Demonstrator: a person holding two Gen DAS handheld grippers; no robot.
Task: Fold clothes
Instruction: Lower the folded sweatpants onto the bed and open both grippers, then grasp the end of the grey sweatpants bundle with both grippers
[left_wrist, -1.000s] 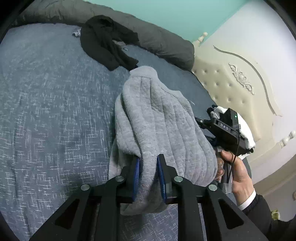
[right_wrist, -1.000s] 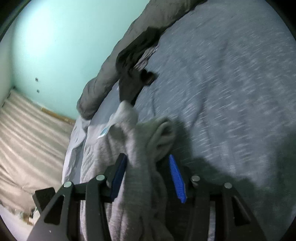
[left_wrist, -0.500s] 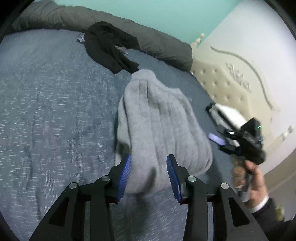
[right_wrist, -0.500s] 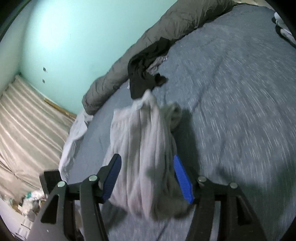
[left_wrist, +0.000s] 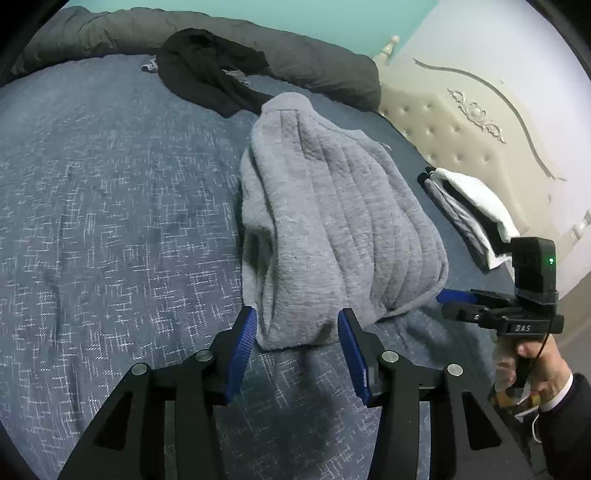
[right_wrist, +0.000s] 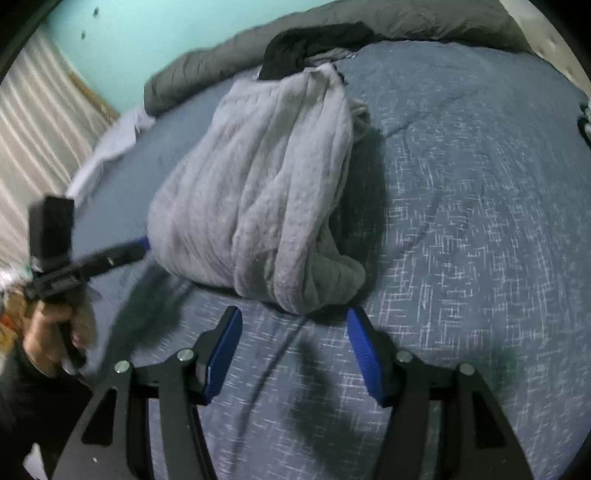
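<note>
The light grey fleecy knit garment (left_wrist: 332, 229) looks soft and matt, its cloth ribbed in long folds. The dark blue woven bed cover (left_wrist: 110, 206) is matt, flecked with white threads in a rough crosshatch. The black crumpled cloth garment (left_wrist: 207, 77) has a faint sheen. The cream tufted headboard (left_wrist: 454, 136) looks smooth, padded and buttoned, with carved trim. Both the left hand-held gripper (left_wrist: 297, 350) and the right hand-held gripper (right_wrist: 295, 350) show matt black plastic arms, ridged blue pads and shiny metal screw heads.
</note>
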